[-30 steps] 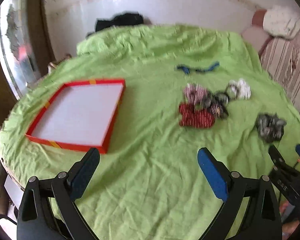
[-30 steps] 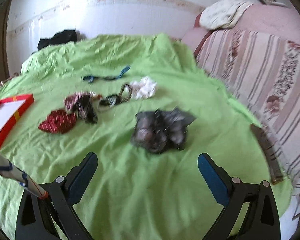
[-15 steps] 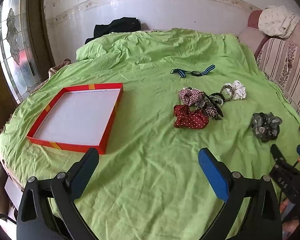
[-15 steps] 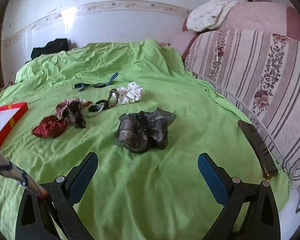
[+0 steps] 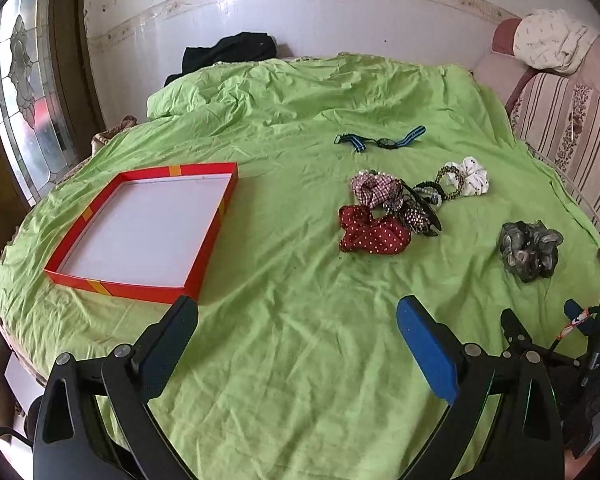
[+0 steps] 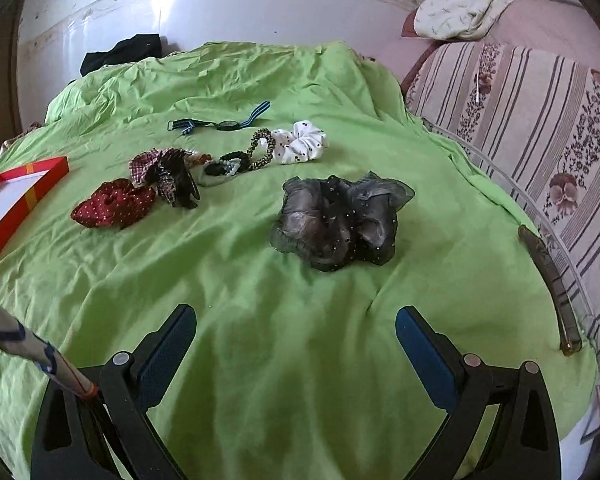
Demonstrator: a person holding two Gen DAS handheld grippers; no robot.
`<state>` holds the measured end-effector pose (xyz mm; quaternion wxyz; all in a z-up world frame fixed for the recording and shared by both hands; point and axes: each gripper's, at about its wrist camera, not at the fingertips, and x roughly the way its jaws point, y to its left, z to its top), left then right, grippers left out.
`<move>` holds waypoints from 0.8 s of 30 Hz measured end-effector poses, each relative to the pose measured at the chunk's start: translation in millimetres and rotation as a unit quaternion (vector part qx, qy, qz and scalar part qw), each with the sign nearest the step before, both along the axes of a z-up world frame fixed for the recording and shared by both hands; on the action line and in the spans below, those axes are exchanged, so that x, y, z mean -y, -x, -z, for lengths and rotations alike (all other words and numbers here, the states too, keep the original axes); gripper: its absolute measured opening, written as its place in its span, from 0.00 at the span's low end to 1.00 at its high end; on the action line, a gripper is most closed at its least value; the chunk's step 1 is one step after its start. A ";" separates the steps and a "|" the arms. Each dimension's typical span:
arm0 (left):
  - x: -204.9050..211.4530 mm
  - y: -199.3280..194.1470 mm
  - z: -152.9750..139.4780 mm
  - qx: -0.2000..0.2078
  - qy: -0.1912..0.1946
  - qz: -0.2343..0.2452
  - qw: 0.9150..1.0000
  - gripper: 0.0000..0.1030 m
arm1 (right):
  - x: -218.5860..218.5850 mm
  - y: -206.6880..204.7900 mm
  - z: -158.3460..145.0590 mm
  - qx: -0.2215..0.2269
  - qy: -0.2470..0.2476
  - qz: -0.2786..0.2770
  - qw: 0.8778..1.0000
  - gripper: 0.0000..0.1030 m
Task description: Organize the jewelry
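An empty red box (image 5: 148, 232) with a white floor lies on the green sheet at the left; its corner shows in the right wrist view (image 6: 16, 196). A red dotted scrunchie (image 5: 374, 234) (image 6: 114, 208), a plaid scrunchie (image 5: 370, 190), a dark clip (image 6: 176, 186), bead bracelets (image 6: 228, 166), a white scrunchie (image 5: 474, 176) (image 6: 300, 142) and a blue-strap watch (image 5: 380, 142) (image 6: 220, 122) lie in the middle. A grey sheer scrunchie (image 5: 530, 246) (image 6: 340, 222) lies apart at the right. My left gripper (image 5: 296, 340) and my right gripper (image 6: 296, 340) are open and empty above the sheet.
A striped pink sofa (image 6: 540, 120) borders the bed on the right, with a dark curved bar (image 6: 552, 292) at its edge. Black clothing (image 5: 228, 54) lies at the far wall. A window (image 5: 24, 92) is at the left. A white cloth (image 6: 460, 12) lies on the sofa back.
Both cameras have pulled back and steadied; the jewelry sits slightly farther and lower in view. Nothing on the bed has moved. Both grippers stay open.
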<state>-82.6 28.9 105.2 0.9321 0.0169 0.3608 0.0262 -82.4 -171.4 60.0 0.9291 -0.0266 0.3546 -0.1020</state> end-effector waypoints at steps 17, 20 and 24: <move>6.6 -2.5 10.1 -0.027 -0.006 0.020 0.999 0.96 | -7.0 4.4 -4.8 0.008 0.032 0.005 0.999 0.99; 7.9 -1.9 11.0 -0.030 -0.002 0.022 0.999 0.96 | -4.9 4.6 -5.6 0.008 0.030 0.009 0.999 0.99; 8.4 -2.1 12.7 -0.035 0.005 0.024 0.999 0.96 | -3.9 4.7 -5.2 0.008 0.030 0.011 0.999 0.99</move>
